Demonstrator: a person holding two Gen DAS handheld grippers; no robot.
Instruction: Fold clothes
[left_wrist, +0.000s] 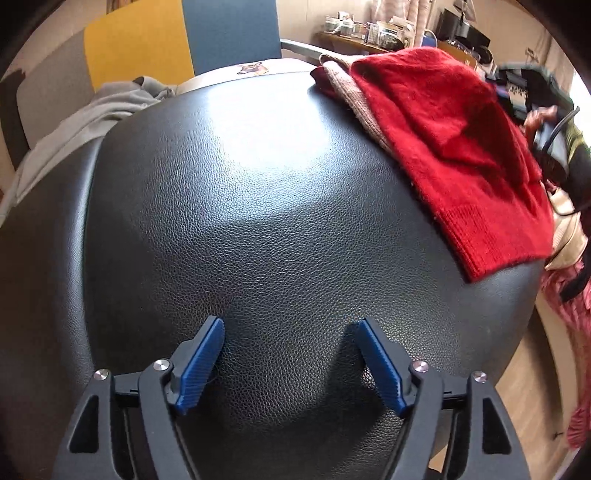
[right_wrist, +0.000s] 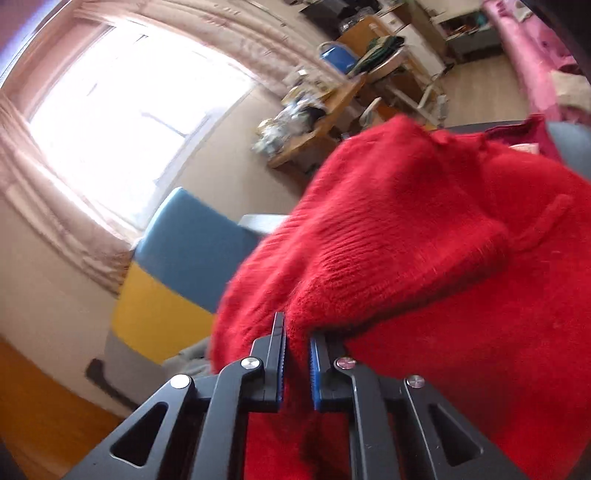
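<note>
Tongs on the left (left_wrist: 290, 326) hover wide open and empty over a black textured leather tabletop (left_wrist: 258, 229). Ahead and to their right lies a fuzzy red knitted sweater (left_wrist: 454, 140), partly covering a tan knit garment (left_wrist: 347, 92). Right tongs (right_wrist: 296, 332) pinch a fold of the red sweater between nearly closed blue pads.

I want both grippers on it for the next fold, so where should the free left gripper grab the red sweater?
Take the ribbed hem corner of the red sweater, coming from the near side, low over the black leather surface. That edge lies flat and nearest the open left gripper. The right gripper is clamped on another fold.
</note>
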